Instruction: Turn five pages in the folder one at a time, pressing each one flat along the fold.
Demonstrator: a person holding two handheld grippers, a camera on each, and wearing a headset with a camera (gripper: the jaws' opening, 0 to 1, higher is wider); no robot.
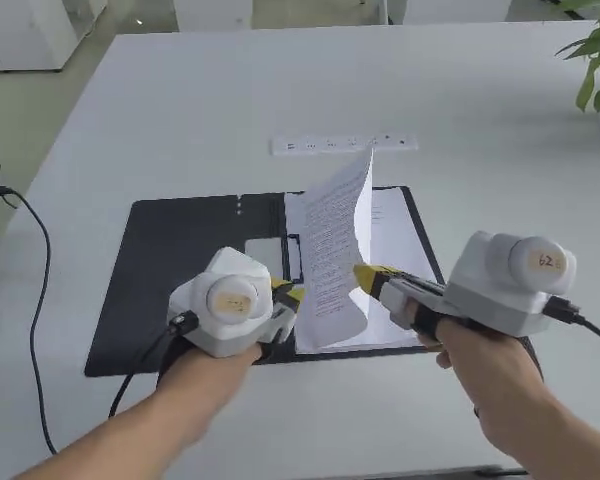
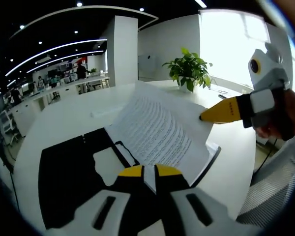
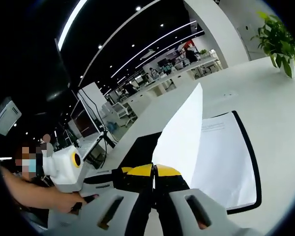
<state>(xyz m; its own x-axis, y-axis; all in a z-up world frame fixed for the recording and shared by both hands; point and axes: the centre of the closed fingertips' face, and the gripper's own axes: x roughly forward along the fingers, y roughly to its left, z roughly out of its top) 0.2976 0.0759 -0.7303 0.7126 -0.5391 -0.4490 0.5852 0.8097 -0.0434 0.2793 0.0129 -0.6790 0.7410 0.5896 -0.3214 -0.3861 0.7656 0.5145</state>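
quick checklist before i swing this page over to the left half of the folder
1. Right gripper grips the page: ok, jaws shut on its free edge.
2. One sheet lifted: cannot tell.
3. Page unharmed: ok, it is curved with no crease seen.
4. Folder lies open and flat: ok.
5. Left gripper ready to press: ok, jaws together by the lower end of the fold.
6. Left gripper out of the page's path: cannot tell, it may sit in the way.
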